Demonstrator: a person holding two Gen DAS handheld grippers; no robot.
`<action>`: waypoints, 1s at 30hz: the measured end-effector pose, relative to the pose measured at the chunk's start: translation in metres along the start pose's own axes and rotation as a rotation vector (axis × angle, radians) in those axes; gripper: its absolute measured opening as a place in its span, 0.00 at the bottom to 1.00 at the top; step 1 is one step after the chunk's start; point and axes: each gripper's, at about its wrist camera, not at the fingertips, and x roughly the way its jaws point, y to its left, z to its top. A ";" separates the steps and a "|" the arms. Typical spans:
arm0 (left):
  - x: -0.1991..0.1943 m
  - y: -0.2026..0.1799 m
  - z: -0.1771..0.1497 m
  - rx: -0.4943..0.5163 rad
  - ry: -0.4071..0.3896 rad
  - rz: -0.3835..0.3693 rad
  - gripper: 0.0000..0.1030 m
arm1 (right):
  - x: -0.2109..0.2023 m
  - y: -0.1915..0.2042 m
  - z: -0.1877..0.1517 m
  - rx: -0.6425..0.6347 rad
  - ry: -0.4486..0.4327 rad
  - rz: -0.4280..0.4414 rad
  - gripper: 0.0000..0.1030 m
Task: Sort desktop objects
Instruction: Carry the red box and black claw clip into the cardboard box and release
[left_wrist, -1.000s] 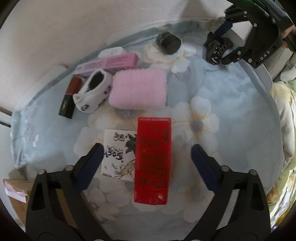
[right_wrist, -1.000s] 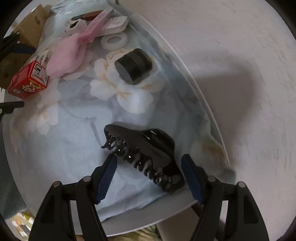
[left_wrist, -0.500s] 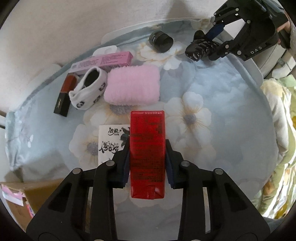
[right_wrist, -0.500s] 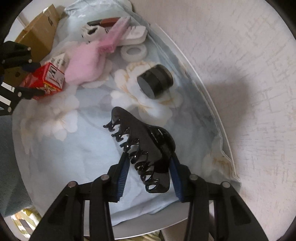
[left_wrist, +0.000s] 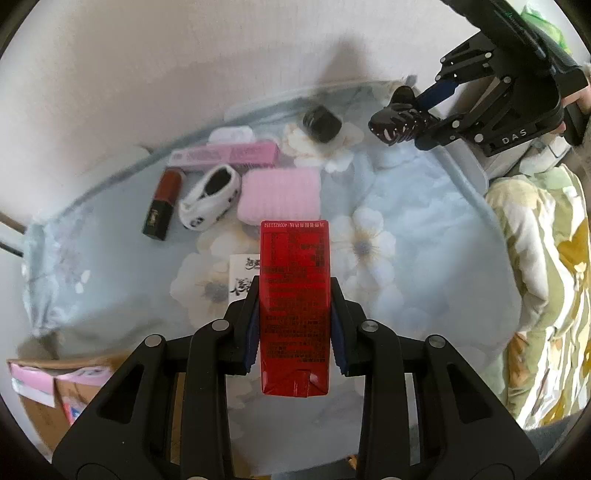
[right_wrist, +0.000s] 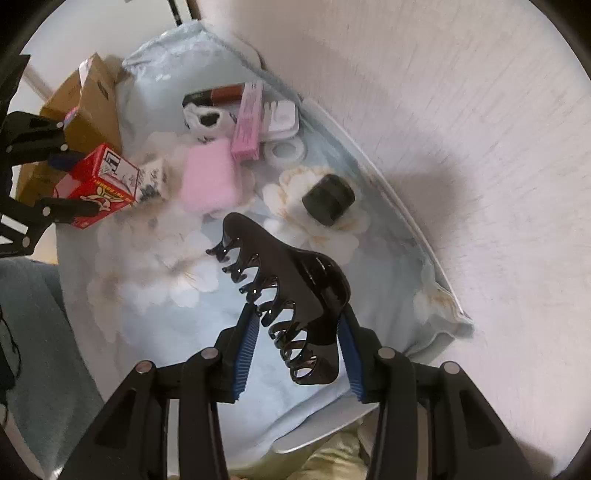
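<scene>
Floral cloth (left_wrist: 424, 206), white wall (left_wrist: 184, 55) — cardboard box (right_wrist: 85, 107)

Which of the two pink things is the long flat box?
The pink box at the back near the wall: long, thin, hard-edged and printed. The other pink thing, the pad in front of it, is soft, ribbed and nearly square.

Soft daylight, strong fisheye bending.
Gray shadows fell on the pale wall (right_wrist: 461, 147); far objects blurred slightly, edges darkened to black.
</scene>
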 end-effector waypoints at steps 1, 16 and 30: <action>-0.008 0.001 0.000 0.009 -0.003 0.002 0.28 | -0.006 0.002 0.000 0.005 -0.001 -0.004 0.38; -0.115 0.061 -0.026 -0.002 -0.093 0.007 0.28 | -0.084 0.095 0.078 0.051 -0.090 0.044 0.38; -0.142 0.182 -0.112 -0.184 -0.066 0.101 0.28 | -0.064 0.243 0.171 -0.070 -0.069 0.020 0.38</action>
